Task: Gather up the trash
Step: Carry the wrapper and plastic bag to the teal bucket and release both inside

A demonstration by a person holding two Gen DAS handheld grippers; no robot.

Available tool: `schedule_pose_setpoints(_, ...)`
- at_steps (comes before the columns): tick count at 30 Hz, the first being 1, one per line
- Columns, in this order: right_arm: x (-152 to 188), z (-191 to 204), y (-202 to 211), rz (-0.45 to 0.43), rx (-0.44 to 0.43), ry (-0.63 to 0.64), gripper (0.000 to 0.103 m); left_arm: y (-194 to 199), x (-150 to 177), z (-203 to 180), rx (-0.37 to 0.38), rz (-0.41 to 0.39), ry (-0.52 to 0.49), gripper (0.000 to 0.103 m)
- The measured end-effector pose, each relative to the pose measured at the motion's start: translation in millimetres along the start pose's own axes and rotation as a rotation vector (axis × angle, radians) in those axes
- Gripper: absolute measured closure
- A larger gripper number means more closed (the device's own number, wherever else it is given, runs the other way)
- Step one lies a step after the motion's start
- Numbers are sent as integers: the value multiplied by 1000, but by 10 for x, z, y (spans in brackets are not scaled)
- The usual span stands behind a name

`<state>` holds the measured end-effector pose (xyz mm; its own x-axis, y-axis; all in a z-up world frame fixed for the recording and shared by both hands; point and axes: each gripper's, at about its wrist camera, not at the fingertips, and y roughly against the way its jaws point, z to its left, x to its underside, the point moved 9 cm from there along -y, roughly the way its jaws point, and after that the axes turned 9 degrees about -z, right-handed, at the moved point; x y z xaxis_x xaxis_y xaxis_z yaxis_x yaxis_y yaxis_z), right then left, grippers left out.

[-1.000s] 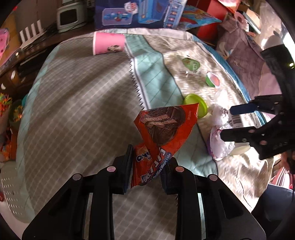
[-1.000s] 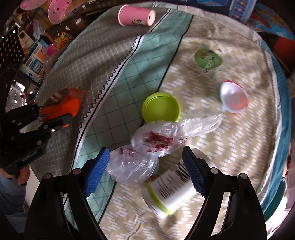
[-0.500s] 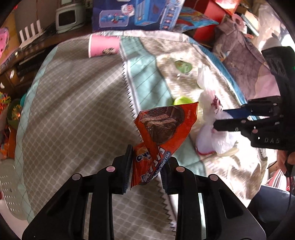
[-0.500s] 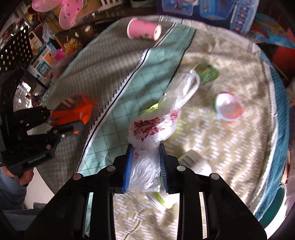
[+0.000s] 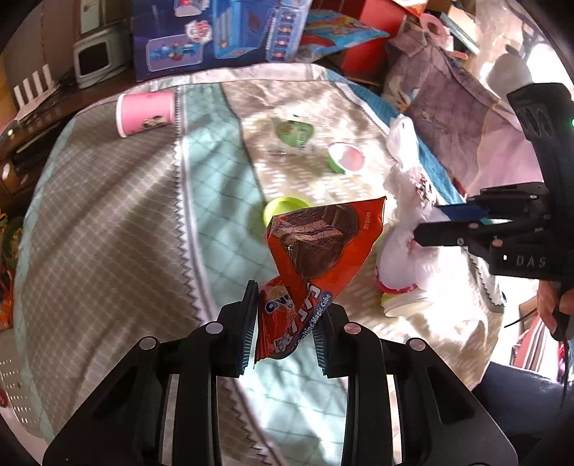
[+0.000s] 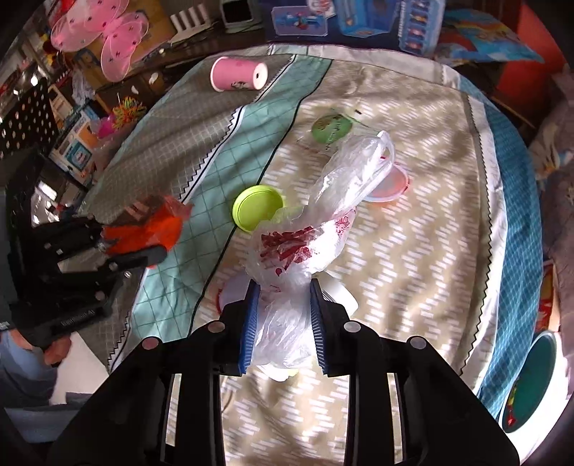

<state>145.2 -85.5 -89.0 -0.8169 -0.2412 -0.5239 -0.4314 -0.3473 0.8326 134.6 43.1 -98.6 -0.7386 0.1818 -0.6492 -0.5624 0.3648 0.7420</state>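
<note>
My left gripper is shut on a red snack wrapper, which stands up above the patterned tablecloth. My right gripper is shut on a clear plastic bag with red print, lifted off the cloth. In the left wrist view the right gripper holds that bag at the right. In the right wrist view the left gripper shows at the left with the wrapper. A white cup with a green rim lies partly hidden under the bag.
On the cloth lie a green lid, a pink paper cup on its side, a small green-topped pack and a pink-lined dish. Toy boxes and clutter ring the table's far edge. A teal bowl sits low right.
The right gripper closed on the plastic bag and lifted it off the cloth. Both grippers rose and drew back, so more of the table shows. The left kept its hold on the wrapper.
</note>
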Motion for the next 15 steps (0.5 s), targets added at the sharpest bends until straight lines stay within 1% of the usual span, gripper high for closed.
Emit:
schedule_pose_setpoints(9, 18, -133, 89, -33, 28, -3, 78, -104, -79, -331, 45, 1, -28, 74)
schedule_pose_setpoints(11, 7, -163, 148, -43, 20, -13, 78, -122, -90, -376, 55, 7, -28, 74)
schedule_pose_setpoints(15, 45, -351, 322, -72, 46, -34, 78, -126, -167, -520, 69, -1, -47, 74)
